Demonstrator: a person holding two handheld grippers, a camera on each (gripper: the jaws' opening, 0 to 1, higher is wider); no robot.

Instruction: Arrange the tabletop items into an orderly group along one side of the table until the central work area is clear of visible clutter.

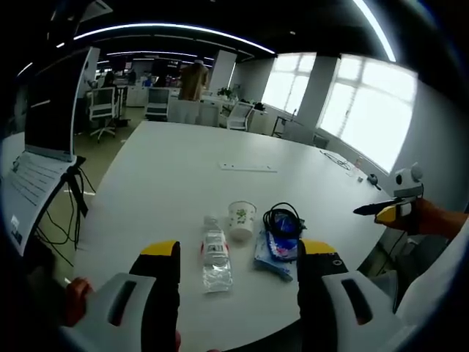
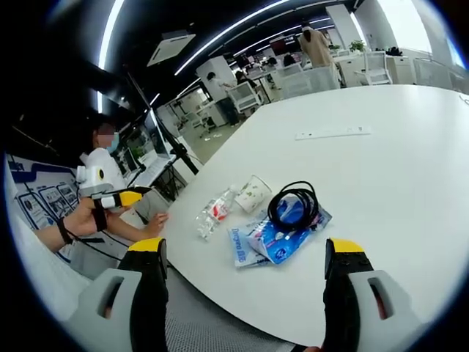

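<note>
Already clustered near the tabletop's near edge, the task's things sit just ahead of both hand-held grippers on the white oval tabletop. The left hand-held gripper has its yellow-tipped jaws spread wide with nothing between them, and the clear crushed plastic water bottle with a red-and-white label lies almost straight ahead of it, inside the line of its left jaw. The bottle's long axis runs nearly along this gripper's forward direction, cap pointing away. Just beyond stands the white paper cup with a green leaf print, upright, and to its right lies the blue-and-white plastic packet with a coiled black cable resting on top.

The right hand-held gripper is likewise parted and empty; from it the packet and cable lie directly ahead between its jaws, while the bottle and cup are farther off to the left. In the left gripper view the right gripper also shows at the far right, raised off the table.

By my judgement the left gripper is better lined up for the bottle, though it would have to grasp across the bottle's width, and the right one for the packet.
</note>
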